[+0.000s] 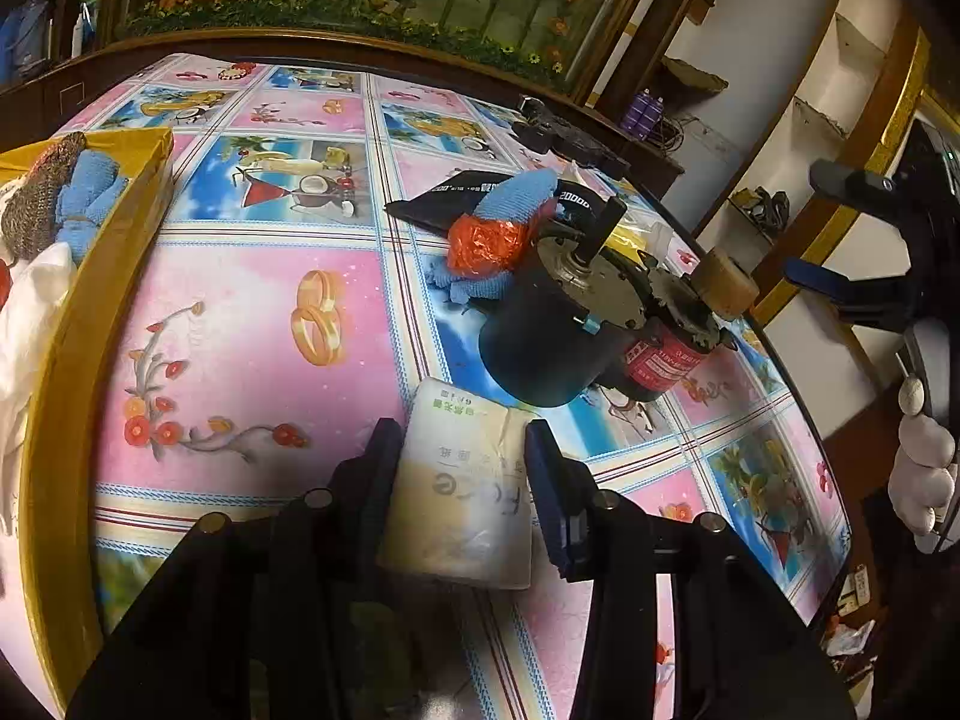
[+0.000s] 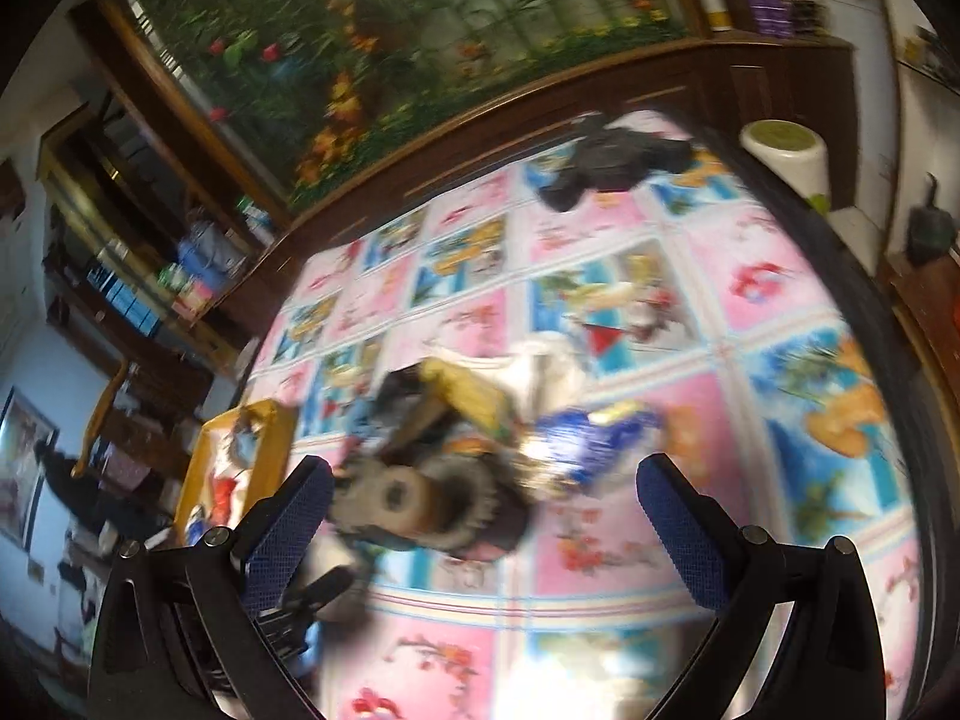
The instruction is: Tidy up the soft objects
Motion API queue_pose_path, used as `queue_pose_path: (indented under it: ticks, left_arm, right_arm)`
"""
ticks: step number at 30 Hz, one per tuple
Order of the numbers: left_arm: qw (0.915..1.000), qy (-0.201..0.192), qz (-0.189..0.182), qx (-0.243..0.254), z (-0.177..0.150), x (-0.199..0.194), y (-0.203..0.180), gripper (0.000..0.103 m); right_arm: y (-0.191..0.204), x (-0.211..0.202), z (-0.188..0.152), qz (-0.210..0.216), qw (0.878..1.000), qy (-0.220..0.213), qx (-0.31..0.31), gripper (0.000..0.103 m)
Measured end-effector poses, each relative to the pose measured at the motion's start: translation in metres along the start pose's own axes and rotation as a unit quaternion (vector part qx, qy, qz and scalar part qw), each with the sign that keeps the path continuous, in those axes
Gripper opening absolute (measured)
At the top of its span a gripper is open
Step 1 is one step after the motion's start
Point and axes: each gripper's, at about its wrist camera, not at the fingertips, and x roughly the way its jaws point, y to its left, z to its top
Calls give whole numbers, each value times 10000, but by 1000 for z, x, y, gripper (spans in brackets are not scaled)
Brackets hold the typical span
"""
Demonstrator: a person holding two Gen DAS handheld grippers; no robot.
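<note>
Noted on patterned tablecloth [image 1: 252, 312]: yellow box [image 1: 66, 324] at the left edge, already holding a blue cloth [image 1: 90, 198], a knitted piece and white fabric. Partly done, then. Outstanding near the far side: blue towel [image 1: 516, 192] and orange wrap [image 1: 489, 243], lying against hard black motor [image 1: 540, 330], not for sorting. Left gripper [image 1: 465, 480] closed onto white tissue pack [image 1: 465, 474], both pads touching its sides, pack resting on the cloth, not yet lifted. Right gripper [image 2: 480, 516] spread wide, empty, above the clutter; that view blurred, detail unreliable.
</note>
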Motion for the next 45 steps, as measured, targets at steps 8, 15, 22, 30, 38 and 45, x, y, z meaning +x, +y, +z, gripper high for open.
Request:
queue_pose_path:
  ticks: [8,15,22,30,38,45]
  left_arm:
    - [9990,-32,-371,-260,1,-1,10,40]
    - [9985,-40,-454,-315,2,-1,12,40]
    - [9984,15,-539,-195,1,-2,8,40]
    - [9973,5,-629,-376,2,-4,14,40]
    - [9956,15,-763,-549,2,-3,21,40]
    - [9936,45,-906,-671,3,-2,24,40]
  right_arm:
    - [96,94,33,-708,9773,1361,-1463,81]
    - [128,151,47,-1475,9536,1847,-1865,64]
    - [152,173,31,-1724,9376,1884,-2362,11]
    - [158,142,38,-1458,9498,1670,-2207,21]
    - [175,173,38,-2054,9012,1989,-3256,85]
    - [170,234,42,-2185,8711,2627,-3527,84]
